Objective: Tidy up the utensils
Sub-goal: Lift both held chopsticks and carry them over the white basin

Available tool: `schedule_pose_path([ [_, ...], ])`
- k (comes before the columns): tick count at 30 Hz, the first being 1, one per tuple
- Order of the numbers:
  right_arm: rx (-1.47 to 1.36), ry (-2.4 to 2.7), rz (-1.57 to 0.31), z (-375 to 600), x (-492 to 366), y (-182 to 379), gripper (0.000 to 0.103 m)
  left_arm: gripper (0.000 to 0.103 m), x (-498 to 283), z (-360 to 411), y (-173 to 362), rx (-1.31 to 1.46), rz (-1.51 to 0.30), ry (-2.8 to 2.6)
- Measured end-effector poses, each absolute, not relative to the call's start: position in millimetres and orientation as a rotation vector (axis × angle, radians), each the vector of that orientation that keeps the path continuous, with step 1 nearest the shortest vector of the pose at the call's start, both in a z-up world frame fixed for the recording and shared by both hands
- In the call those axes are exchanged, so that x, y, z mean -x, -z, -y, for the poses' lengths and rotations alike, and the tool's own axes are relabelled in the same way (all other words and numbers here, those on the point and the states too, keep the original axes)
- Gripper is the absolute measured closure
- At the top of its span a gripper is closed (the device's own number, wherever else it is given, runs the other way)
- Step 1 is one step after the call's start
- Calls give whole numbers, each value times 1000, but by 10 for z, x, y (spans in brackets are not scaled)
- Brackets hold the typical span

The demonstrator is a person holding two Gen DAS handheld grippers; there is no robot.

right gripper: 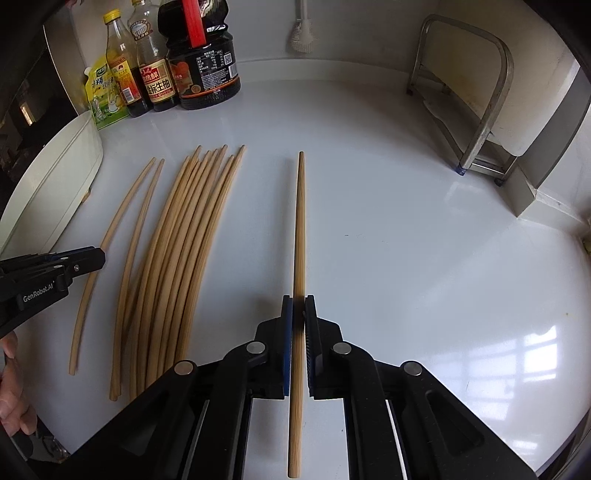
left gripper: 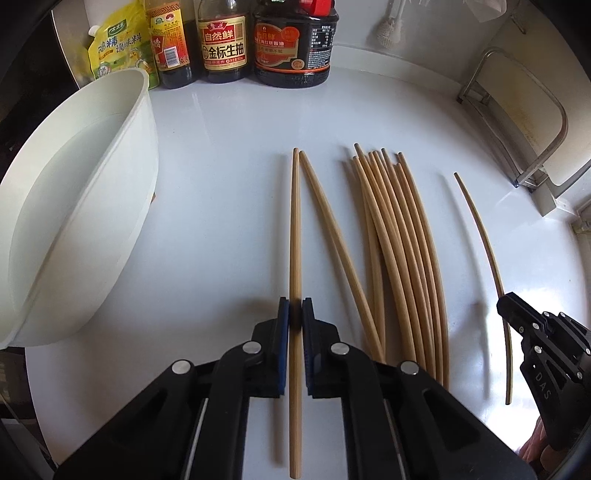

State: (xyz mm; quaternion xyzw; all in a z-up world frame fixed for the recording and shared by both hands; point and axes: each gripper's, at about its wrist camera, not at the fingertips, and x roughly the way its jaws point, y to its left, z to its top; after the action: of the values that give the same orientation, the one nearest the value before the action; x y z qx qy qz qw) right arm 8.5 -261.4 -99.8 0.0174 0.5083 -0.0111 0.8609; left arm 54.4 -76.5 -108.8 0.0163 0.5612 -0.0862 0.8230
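In the left wrist view, my left gripper [left gripper: 294,310] is shut on a single wooden chopstick [left gripper: 294,229] that runs straight between its blue pads. A second loose chopstick [left gripper: 332,240] lies just to its right, and beyond that a bundle of several chopsticks [left gripper: 399,251]. At the right edge, my right gripper [left gripper: 505,304] pinches a lone chopstick [left gripper: 480,229]. The right wrist view shows the right gripper [right gripper: 298,306] shut on that chopstick [right gripper: 300,221]. The bundle [right gripper: 184,240] lies to its left, with the left gripper [right gripper: 99,254] at the far left on its chopstick [right gripper: 123,206].
A large white tub [left gripper: 74,203] stands at the left of the white counter [right gripper: 406,240]. Sauce bottles [left gripper: 221,40] and a yellow pouch line the back wall. A metal rack [right gripper: 476,92] stands at the back right, and a brush [left gripper: 388,29] hangs on the wall.
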Motion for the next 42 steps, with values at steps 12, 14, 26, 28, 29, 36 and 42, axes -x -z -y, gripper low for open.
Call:
schedule_pose_path([
  [12,-108,-9,-982,2187,-141,400,97,95,-594,395,416,-22,-1107,248],
  [14,-110,-33,-970,2032,-203,299,97,95,-635,242,312,-7,-1092,239],
  [26,-110,-243,-911,646,-893,-118,97,95,-948,-949,-125,11,-1008,108],
  [28,-97,-274,-912,404,-1010,-124,97,95,-1020,-1172,-92,11,-1014,77],
  [29,-88,-288,-917,280,-1062,-113,97,95,-1064,-1275,-70,7,-1019,65],
  [36,-64,-349,-1008,-381,-1461,171,97,95,-1344,-1726,174,-14,-1059,38],
  [42,-28,-338,-1084,-639,-1703,446,97,95,-1512,-1865,424,-1,-1111,56],
])
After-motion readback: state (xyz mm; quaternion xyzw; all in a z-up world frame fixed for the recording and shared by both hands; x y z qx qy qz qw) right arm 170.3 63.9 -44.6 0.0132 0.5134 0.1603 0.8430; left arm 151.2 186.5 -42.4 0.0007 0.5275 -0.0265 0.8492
